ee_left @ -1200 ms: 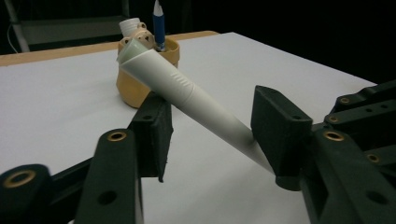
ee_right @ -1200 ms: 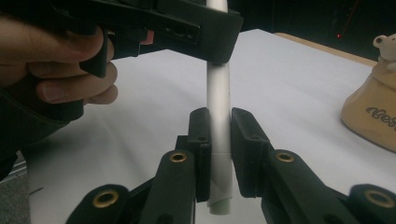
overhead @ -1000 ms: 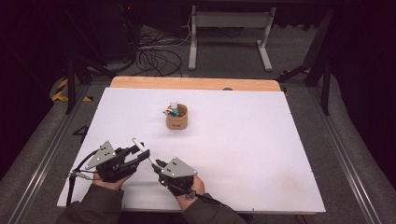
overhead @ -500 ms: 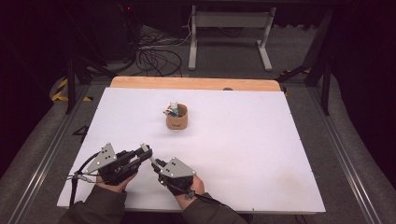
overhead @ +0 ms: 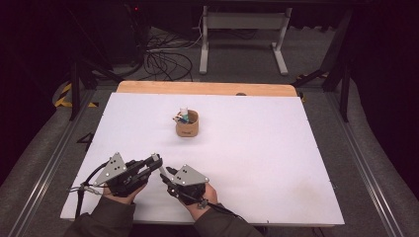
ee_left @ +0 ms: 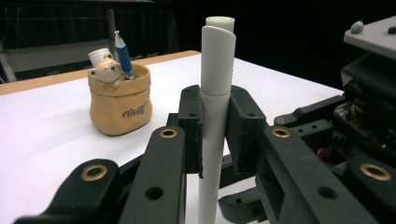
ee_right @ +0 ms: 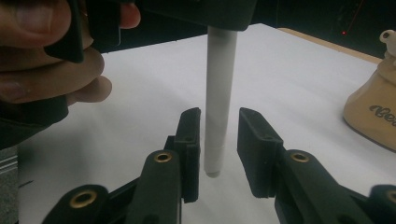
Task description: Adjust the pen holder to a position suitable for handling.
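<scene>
Clamped in the left claw (ee_left: 214, 135), a slim white plastic pen (ee_left: 215, 93) is held upright; the right claw (ee_right: 219, 140) has just been opened around its lower end, so the handover looks complete.

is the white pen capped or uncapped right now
Capped. In the left gripper view the white pen stands upright in the left gripper with its clip cap over the upper end.
</scene>
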{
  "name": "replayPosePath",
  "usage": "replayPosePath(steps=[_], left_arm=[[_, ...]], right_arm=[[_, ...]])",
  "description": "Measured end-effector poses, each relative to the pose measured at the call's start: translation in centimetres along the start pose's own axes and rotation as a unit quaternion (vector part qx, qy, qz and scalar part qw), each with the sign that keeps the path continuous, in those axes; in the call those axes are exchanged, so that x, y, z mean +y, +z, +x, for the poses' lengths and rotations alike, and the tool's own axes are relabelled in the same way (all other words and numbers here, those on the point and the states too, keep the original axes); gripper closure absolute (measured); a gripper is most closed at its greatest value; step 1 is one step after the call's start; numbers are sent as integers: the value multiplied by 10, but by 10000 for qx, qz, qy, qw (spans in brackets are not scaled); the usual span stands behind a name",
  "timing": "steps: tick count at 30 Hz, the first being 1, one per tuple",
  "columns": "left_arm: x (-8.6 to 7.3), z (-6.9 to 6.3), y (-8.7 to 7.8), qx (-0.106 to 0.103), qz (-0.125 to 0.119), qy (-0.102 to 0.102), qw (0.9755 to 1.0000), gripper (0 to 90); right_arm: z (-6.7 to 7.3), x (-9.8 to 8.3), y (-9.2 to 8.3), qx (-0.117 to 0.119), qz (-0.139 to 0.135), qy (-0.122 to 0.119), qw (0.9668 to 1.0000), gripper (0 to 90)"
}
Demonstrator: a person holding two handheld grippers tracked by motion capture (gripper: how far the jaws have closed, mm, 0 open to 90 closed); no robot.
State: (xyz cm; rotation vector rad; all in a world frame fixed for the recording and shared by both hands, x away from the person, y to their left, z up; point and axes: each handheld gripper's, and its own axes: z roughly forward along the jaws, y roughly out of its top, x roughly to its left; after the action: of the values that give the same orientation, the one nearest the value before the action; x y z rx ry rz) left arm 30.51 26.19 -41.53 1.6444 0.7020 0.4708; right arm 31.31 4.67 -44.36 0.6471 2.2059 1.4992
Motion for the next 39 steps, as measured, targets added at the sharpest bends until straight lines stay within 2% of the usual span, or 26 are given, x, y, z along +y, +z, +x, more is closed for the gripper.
replayPosePath(steps=[5, 7, 10, 13, 26, 34, 39], left_arm=[[1, 0, 0, 146, 51, 165, 9997, 773], [1, 0, -1, 173, 62, 207, 9996, 773], [1, 1, -1, 197, 61, 217, 9995, 773], [0, 2, -1, 200, 62, 204, 9996, 773], [0, 1, 0, 234, 96, 192, 9995, 774], [-1, 1, 2, 255, 146, 215, 9993, 773], [-1, 1, 3, 293, 156, 223, 9992, 774]], right_arm=[[-8, 1, -2, 27, -13, 4, 10000, 592], [-15, 1, -4, 84, -32, 129, 9999, 546], [-28, 1, -10, 57, -103, 241, 9996, 467], [-36, 2, -16, 0, -164, 230, 9996, 418], [-66, 2, -43, -271, -341, 418, 9982, 260], [-86, -5, -64, -485, -514, 649, 9954, 197], [-98, -10, -78, -605, -592, 707, 9939, 163]])
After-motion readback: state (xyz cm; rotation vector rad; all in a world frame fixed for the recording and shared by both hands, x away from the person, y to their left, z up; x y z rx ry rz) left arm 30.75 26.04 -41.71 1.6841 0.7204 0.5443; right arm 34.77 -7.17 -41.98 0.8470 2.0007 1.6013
